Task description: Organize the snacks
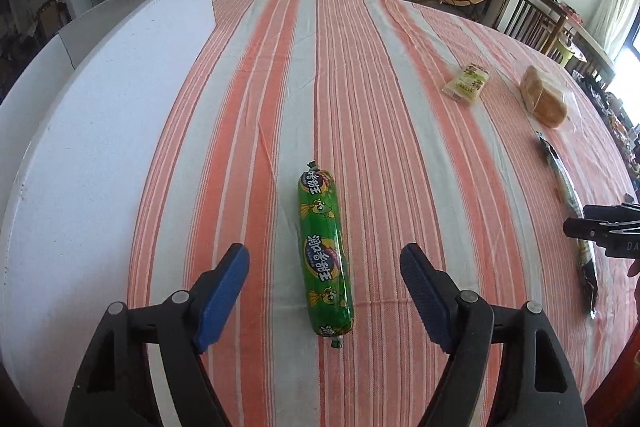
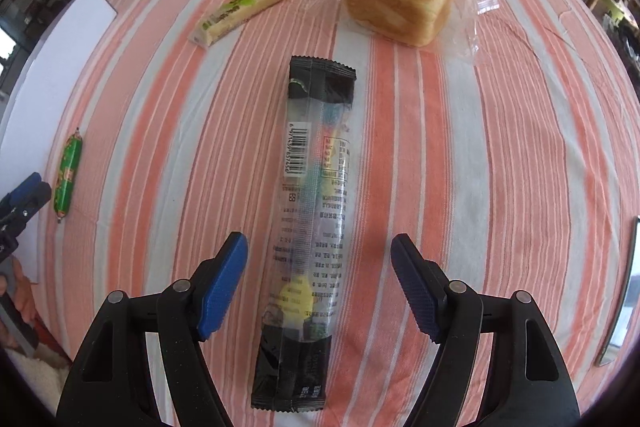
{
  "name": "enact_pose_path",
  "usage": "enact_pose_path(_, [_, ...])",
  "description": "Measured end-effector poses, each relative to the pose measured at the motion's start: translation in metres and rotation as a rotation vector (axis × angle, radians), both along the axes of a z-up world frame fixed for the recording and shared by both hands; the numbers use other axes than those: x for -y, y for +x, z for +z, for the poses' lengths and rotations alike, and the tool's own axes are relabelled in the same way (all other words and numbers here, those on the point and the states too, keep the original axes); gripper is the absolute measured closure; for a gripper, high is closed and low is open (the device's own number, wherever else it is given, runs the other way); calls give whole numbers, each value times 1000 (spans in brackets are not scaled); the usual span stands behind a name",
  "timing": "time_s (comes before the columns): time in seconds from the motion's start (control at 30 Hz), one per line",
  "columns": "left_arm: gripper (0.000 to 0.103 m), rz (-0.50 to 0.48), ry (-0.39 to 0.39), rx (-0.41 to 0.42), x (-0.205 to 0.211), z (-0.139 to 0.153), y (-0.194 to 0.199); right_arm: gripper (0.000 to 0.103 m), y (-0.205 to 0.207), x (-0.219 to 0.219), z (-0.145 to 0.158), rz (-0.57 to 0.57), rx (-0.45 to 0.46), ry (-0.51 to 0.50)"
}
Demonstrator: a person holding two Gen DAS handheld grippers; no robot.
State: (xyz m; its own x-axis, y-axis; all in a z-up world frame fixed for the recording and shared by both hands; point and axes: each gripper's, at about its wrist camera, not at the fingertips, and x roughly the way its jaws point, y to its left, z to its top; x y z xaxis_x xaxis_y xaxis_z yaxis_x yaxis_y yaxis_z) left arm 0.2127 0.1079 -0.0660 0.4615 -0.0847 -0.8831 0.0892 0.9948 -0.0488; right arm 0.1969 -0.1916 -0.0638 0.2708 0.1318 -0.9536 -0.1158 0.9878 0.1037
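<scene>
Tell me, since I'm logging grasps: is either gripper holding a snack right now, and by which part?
Nothing is held. The left gripper straddles the green sausage, the right gripper the long clear-and-black packet; neither's pads touch it.

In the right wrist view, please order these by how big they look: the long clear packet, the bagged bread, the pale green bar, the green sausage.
1. long clear packet, nearest the camera, which flatters it
2. bagged bread
3. pale green bar
4. green sausage
</scene>
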Motion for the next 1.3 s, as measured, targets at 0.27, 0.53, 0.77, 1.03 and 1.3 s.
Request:
enact_pose_path(0.27, [81,33,-58,14,0,-6,-5,89,-10,-2,8,-5,-14,-13])
enact_pose_path(0.53, [81,66,-314,53,-23,20,-60,90,-50,22,29,-23,-3,189])
enact_pose_path(0.77, [81,101,-415,213,-78,111,-89,89,-30,-69,94,101,35,371])
enact_pose_path(1.03, [80,392,-196,291,-217,150,-89,89,-16,-279,193,384,118,612])
enact_pose_path(1.3, [32,605,-68,266,-280,98,-109,50,-23,-373,174,483,272,536])
